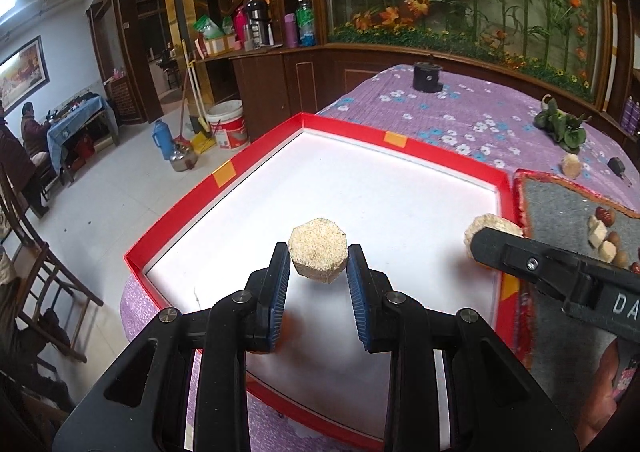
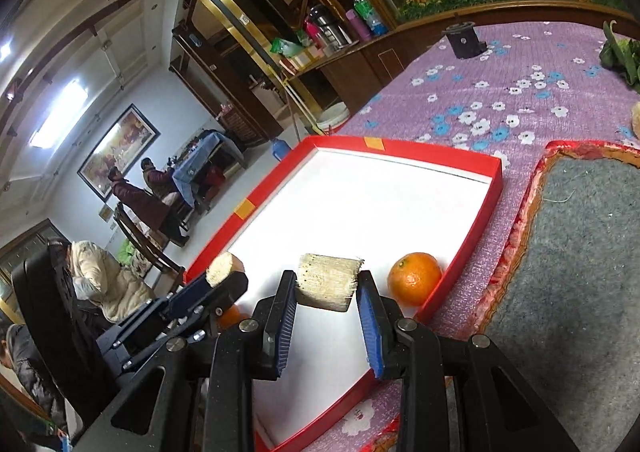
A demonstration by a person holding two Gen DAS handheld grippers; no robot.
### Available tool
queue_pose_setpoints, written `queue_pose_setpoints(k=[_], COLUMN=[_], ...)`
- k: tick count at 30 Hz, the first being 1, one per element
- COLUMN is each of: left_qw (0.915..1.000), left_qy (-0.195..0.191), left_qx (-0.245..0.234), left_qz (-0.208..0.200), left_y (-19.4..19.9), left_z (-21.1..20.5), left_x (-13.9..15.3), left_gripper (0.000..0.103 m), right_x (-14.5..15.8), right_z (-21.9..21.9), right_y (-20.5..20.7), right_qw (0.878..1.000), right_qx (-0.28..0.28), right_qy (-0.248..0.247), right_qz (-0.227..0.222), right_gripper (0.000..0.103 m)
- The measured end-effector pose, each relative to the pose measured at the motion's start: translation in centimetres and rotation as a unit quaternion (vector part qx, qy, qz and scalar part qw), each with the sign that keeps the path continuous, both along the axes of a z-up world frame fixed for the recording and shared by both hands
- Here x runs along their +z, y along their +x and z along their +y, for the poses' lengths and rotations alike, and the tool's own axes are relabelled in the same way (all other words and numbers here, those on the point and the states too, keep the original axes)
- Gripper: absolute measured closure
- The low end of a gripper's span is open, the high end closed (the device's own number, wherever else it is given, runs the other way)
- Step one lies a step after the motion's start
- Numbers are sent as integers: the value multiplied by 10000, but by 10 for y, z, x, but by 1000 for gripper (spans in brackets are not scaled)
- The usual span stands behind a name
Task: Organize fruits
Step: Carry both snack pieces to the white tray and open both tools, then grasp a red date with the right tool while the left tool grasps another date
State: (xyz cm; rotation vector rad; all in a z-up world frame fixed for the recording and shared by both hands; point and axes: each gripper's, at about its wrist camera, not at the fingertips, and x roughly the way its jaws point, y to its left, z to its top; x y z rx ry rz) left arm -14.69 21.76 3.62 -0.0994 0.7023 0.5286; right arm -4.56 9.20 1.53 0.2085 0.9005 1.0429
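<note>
My left gripper point(image 1: 319, 266) is shut on a beige grainy octagonal cake point(image 1: 318, 250) and holds it above the white floor of the red-rimmed tray point(image 1: 256, 162). My right gripper point(image 2: 327, 292) is shut on a second beige cake point(image 2: 329, 286), also above the tray point(image 2: 460, 164); this gripper and its cake point(image 1: 490, 228) show at the right of the left wrist view. An orange tangerine point(image 2: 414, 278) lies in the tray's near right corner. A second orange fruit point(image 2: 230, 317) is partly hidden behind the left gripper point(image 2: 224, 276).
A grey mat point(image 1: 560, 208) with red trim lies right of the tray and bears dates, nuts and beige cubes point(image 1: 604, 236). On the purple flowered cloth point(image 1: 452, 108) sit a black cylinder point(image 1: 426, 77), leafy greens point(image 1: 562, 128) and another beige cake point(image 1: 571, 165). The table edge drops off at left.
</note>
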Motion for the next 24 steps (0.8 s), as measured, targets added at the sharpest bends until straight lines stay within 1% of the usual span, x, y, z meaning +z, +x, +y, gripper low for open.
queue_pose_setpoints(k=[2,5,8,11,12,13,14,15,16,18,20,24], left_qw=[10000,9998,9995,9993,9993,9992,9991,9991,9991,9990,9989,9988], left_qy=[3,8,0,79,71,63,64,82,110,175,216,274], left_qx=[22,62,112,182,186,203,238,269,292,340,376,314], left_qz=[55,162,279,322,329,344,349,318,287,231,198,252], left_y=[3,8,11,13,13,13,12,11,10,8,5,5], left_z=[3,4,6,5,5,5,5,6,5,5,4,-4], left_x=[-3,-9,-14,-14,-13,-13,-13,-12,-10,-6,-2,0], left_gripper=[75,75,74,74,72,64,55,52,48,46,46,46], right_x=[-2,-5,-10,-14,-14,-13,-12,-10,-8,-4,-1,-2], right_z=[4,8,12,14,14,14,14,14,13,9,1,-13], right_y=[1,3,9,11,11,10,8,5,3,2,6,21], right_qw=[9998,9997,9995,9993,9992,9991,9992,9993,9993,9993,9996,9996], right_qx=[-12,10,50,91,99,124,173,233,270,260,130,-221], right_qy=[-129,-208,-292,-367,-391,-391,-352,-286,-235,-129,30,142], right_qz=[-124,-158,-63,-12,-40,-60,-72,-87,-120,-229,-258,-79], right_gripper=[74,74,74,74,72,71,67,63,62,60,59,58])
